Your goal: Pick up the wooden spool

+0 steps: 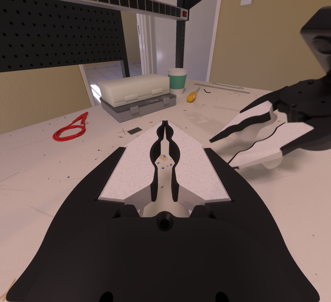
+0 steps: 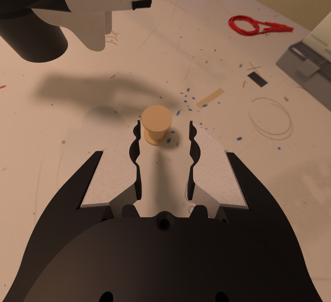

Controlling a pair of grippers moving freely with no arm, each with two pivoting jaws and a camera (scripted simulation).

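Note:
The wooden spool (image 2: 156, 125) stands upright on the speckled worktop (image 2: 89, 132), a light tan piece with round flanges. In the right wrist view it sits just beyond my right gripper's tips, closer to the left finger. My right gripper (image 2: 164, 122) is open and empty above the table. It also shows in the left wrist view (image 1: 219, 152), at the right, jaws apart. My left gripper (image 1: 165, 121) is shut and empty, hovering over the table. It appears at the upper left of the right wrist view (image 2: 142, 3). The spool is hidden in the left wrist view.
A cream case (image 1: 134, 88) sits on a grey organiser box (image 1: 141, 109) at the back, beside a paper cup (image 1: 177, 81) with a green sleeve. A yellow-handled screwdriver (image 1: 192, 95), a coiled red cable (image 1: 69, 129) and a metal ruler (image 1: 222, 88) lie on the worktop. A black pegboard (image 1: 53, 33) hangs behind.

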